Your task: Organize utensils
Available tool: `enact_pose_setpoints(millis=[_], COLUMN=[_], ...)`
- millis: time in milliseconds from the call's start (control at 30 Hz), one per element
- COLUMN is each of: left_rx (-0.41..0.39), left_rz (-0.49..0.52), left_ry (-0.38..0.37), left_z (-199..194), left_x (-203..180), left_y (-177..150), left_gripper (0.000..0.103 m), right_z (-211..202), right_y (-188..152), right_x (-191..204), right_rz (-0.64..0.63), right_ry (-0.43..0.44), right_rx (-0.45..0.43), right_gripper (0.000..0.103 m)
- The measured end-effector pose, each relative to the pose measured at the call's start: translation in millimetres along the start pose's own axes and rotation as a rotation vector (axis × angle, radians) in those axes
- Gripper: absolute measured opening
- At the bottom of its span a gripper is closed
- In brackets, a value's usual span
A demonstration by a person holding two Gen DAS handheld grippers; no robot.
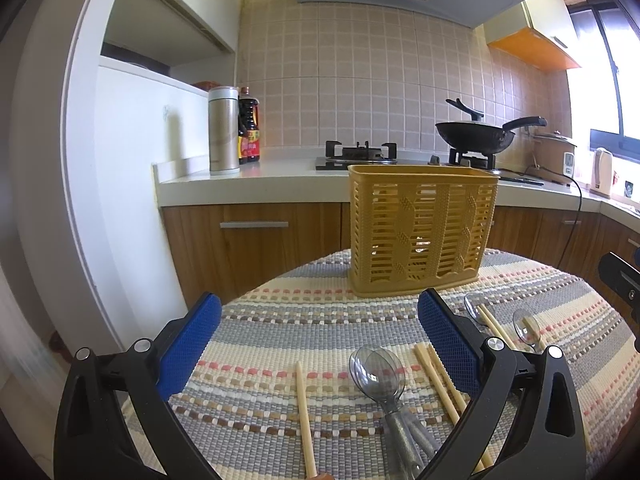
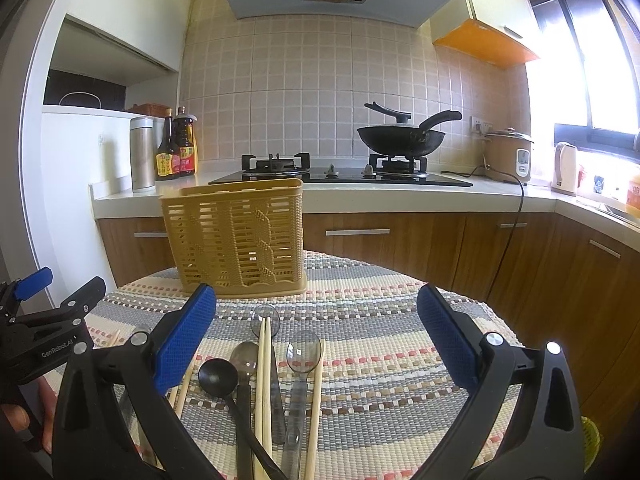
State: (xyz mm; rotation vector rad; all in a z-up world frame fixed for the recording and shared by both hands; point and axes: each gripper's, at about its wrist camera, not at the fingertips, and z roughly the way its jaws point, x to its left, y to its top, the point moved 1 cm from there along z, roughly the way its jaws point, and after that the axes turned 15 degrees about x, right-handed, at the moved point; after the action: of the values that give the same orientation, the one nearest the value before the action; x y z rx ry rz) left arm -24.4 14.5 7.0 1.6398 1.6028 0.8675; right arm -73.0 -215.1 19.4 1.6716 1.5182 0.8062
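Both tongs (image 1: 320,344) (image 2: 316,344) gape wide, empty, over spoons (image 1: 378,372) and chopsticks (image 2: 264,376).

"GenRobot.AI", seemingly, on left gripper (image 2: 34,300)

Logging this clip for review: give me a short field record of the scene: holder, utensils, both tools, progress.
holder: yellow slatted basket, upright at the far side of the striped mat; nothing seen sticking out
utensils: chopsticks, clear spoons and a black spoon loose on the mat
left tool: open, holds nothing, above two stacked grey spoons
right tool: open, holds nothing
progress: no utensil grasped yet
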Motion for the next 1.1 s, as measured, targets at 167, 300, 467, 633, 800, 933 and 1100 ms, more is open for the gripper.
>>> enact_pose_setpoints(millis=[167, 300, 467, 633, 800, 933, 1100], left_rx=[0.002, 0.001, 0.004, 0.033, 0.068, 0.234, 0.560], left_rz=[-0.001, -0.002, -0.003, -0.001, -0.001, 0.010, 0.045], left_ry=[0.001, 0.002, -0.002, 0.002, 0.008, -0.022, -0.166], left_z=[1, 1, 1, 1, -6, 13, 53], left_x=[0, 0, 0, 13, 47, 66, 78], left_y=[0, 0, 1, 4, 23, 43, 46], left_gripper=[0.096, 0.096, 0.095, 0.095, 0.095, 0.095, 0.083], right_z=[1, 3, 5, 13, 18, 24, 48], right_y=[0, 0, -1, 0, 11, 29, 53], right_x=[0, 0, -1, -7, -18, -17, -2], right_rz=[0.000, 0.005, 0.009, 0.037, 0.072, 0.007, -0.146], right_ry=[0.001, 0.011, 0.006, -0.072, -0.110, -0.129, -0.129], right_rx=[0.011, 0.026, 0.026, 0.060, 0.129, 0.175, 0.356], right_gripper=[0.095, 0.095, 0.095, 0.095, 0.095, 0.095, 0.095])
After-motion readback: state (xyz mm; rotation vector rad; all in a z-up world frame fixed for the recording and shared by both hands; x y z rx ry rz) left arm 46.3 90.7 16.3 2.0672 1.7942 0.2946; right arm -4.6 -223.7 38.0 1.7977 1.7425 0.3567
